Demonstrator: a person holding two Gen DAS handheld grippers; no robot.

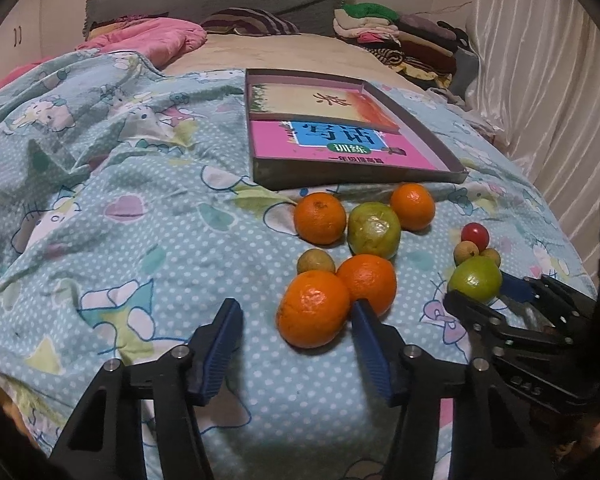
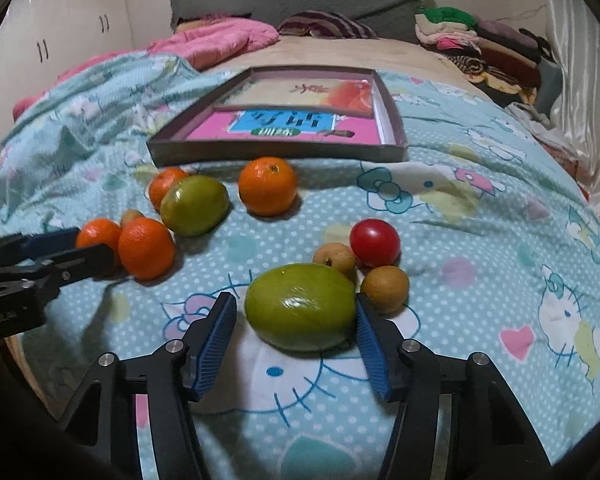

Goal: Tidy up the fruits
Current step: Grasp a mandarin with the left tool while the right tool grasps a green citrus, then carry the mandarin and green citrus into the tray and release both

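Fruit lies on a blue cartoon-print blanket (image 1: 140, 200). My left gripper (image 1: 296, 305) is open around the nearest orange (image 1: 314, 310); its right pad is close against the fruit and a gap shows at the left pad. Another orange (image 1: 370, 282) touches it behind. My right gripper (image 2: 295, 299) is open around a green fruit (image 2: 300, 306), whose right side is by the right pad with a gap on the left. A red fruit (image 2: 375, 242) and two small brown fruits (image 2: 385, 283) lie just behind. In the right wrist view the left gripper (image 2: 84, 248) flanks an orange (image 2: 98, 234).
A shallow dark box (image 1: 260, 168) with books inside lies beyond the fruit. Two more oranges (image 1: 320, 218) and a second green fruit (image 1: 374, 230) sit in front of it. A pink quilt (image 1: 160, 36), folded clothes (image 1: 400, 36) and a white curtain (image 1: 540, 100) border the bed.
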